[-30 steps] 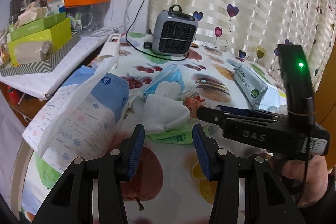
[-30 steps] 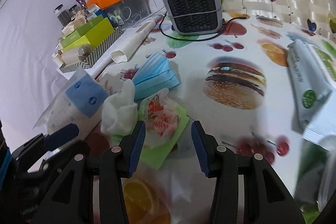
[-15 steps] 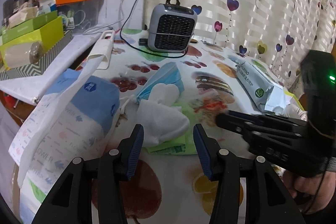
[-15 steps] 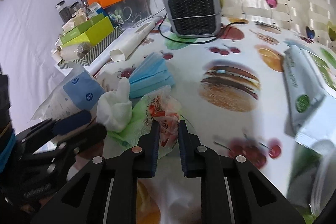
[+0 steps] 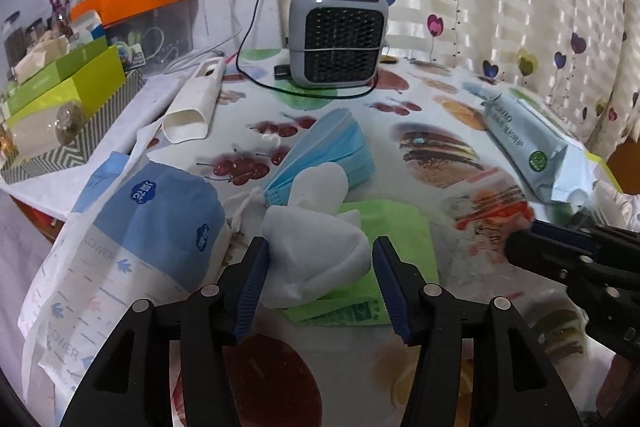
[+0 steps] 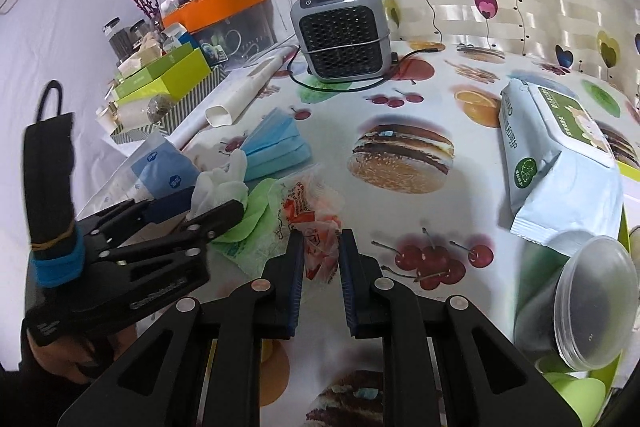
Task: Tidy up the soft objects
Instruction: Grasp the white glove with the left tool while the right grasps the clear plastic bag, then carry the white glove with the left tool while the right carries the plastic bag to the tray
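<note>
So the right gripper [image 6: 320,255] has its jaws clamped on a crinkly clear wrapper with red and orange print [image 6: 316,219], pinching its near edge just off the desk [image 6: 400,131], which is covered in a fruit-and-burger cloth. The left gripper [image 5: 320,275] has its jaws spread wide and opening, with a crumpled white tissue wad [image 5: 316,247] sitting between them; the pads sit just beside it and I can't tell if either one touches. That wad lies on top of a green tissue pack [image 5: 400,239], and right behind it is a stack of blue face masks [image 5: 332,151]. To the left of the wad is a blue-and-white soft pack in a thin bag [image 5: 148,227]. In the right wrist view the left gripper shows from the side, a hand [image 6: 60,355] wrapped round its handle, and the wrapper overlaps the green pack's edge. A big pale blue wipes pack [image 6: 560,163] lies well off to the right, and a grey mini heater [image 6: 340,35] stands at the back by the heart-print curtain.
</note>
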A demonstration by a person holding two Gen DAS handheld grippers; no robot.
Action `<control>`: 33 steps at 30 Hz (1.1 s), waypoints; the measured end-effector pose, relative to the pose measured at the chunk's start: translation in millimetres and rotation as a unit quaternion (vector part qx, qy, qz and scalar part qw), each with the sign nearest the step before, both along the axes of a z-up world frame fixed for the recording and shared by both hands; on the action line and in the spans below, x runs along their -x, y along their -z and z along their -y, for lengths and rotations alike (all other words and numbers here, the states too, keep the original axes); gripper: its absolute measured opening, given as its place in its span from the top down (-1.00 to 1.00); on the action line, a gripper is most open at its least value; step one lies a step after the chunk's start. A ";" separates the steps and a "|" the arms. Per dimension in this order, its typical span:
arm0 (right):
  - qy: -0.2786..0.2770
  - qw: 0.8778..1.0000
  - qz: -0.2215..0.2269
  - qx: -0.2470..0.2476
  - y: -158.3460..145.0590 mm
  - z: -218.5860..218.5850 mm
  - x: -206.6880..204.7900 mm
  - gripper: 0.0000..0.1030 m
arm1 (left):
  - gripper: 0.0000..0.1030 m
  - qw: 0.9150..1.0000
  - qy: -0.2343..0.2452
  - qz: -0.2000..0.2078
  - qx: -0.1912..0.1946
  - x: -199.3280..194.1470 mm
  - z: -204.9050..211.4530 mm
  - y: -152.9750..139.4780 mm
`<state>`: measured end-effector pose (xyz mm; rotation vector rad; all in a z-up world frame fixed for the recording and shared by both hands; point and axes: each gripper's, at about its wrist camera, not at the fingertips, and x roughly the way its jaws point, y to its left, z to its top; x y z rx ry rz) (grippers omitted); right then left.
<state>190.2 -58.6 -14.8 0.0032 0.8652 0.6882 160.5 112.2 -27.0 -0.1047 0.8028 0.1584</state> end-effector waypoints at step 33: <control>0.028 0.996 0.075 -0.033 -63.6 54.4 66.9 0.65 | 0.48 0.995 0.042 0.086 0.041 79.7 57.7 -71.1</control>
